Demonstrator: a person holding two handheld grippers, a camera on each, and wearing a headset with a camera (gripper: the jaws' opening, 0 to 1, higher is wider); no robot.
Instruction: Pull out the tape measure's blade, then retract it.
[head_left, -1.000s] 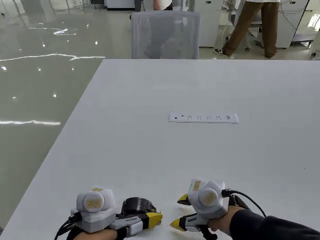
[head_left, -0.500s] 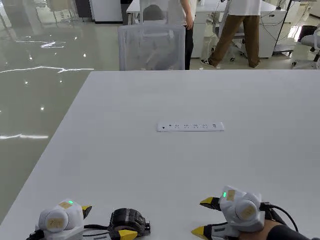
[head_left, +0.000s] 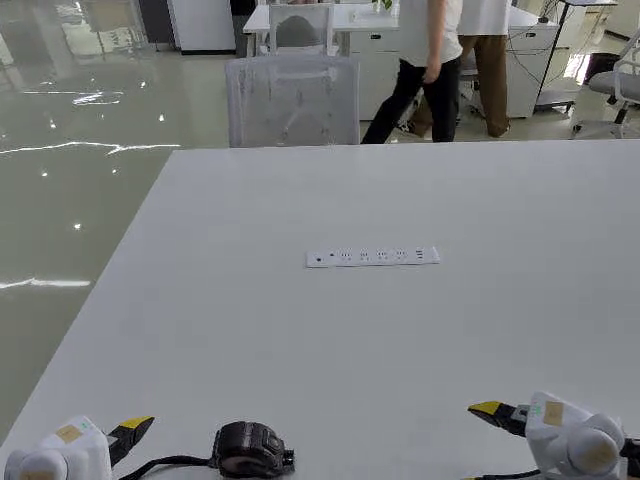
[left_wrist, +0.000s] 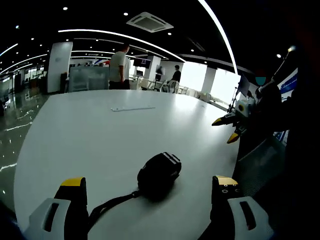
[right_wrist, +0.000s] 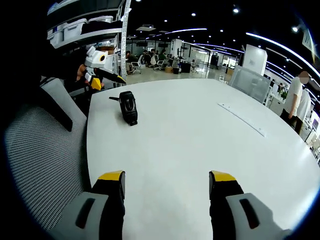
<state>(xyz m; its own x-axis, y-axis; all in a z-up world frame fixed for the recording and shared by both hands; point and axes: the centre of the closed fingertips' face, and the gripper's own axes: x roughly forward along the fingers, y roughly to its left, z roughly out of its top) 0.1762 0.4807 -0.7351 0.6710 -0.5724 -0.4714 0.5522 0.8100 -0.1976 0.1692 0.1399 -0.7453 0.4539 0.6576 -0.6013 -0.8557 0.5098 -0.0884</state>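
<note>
While the tape measure (head_left: 250, 450) lies untouched, left gripper (left_wrist: 149, 182) and right gripper (right_wrist: 166, 176) flank it low; jaws spread.

no readable text, no brand, no numbers — nothing legible on any surface

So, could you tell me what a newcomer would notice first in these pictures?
A black tape measure lies near the front edge of the white table, just ahead of the open left gripper and not gripped. The right gripper, also open, is held well off to the side, and a white power strip lies mid-table.
</note>
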